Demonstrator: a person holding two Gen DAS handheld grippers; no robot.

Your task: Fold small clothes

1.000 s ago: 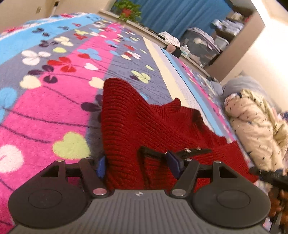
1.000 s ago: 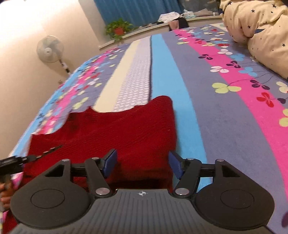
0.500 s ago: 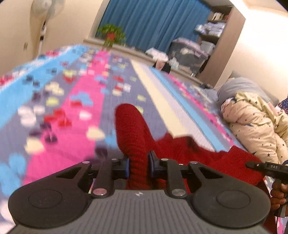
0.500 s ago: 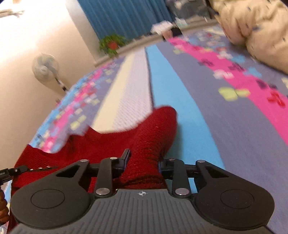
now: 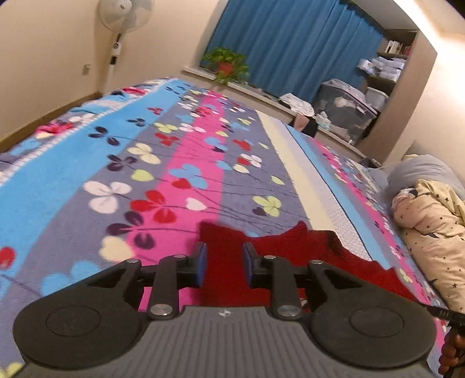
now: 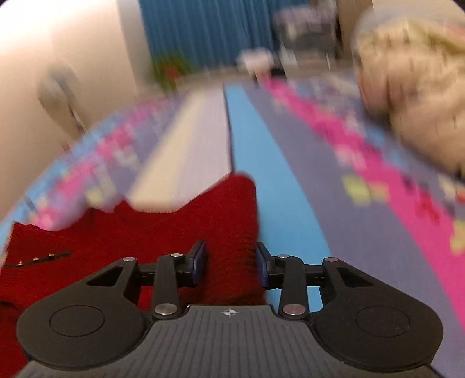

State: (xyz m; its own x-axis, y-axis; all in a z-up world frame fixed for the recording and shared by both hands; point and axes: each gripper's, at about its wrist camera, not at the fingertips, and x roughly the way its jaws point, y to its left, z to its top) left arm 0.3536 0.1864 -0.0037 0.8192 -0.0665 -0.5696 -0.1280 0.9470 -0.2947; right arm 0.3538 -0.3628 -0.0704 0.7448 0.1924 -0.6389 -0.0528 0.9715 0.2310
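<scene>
A red knit sweater (image 5: 290, 261) lies on the flowered bedspread (image 5: 145, 162), its near edge lifted. My left gripper (image 5: 224, 263) has a bunch of that edge filling the gap between its blue pads, and its jaws are opening a little. The right wrist view is blurred. There the sweater (image 6: 174, 232) rises in a thick fold between the pads of my right gripper (image 6: 231, 267), whose jaws are also opening while both pads still touch the knit. A hand (image 5: 453, 351) with part of the right gripper shows at the left wrist view's lower right corner.
A cream star-print quilt (image 5: 430, 226) and a grey pillow (image 5: 421, 171) lie along the bed's right side. Beyond the bed are a standing fan (image 5: 122, 20), a potted plant (image 5: 226, 64), blue curtains and storage boxes (image 5: 343, 107).
Both grippers went from open around the sweater's near edge to closed on it. The left gripper then rose with the edge. The right one shifted sideways, and its view blurred.
</scene>
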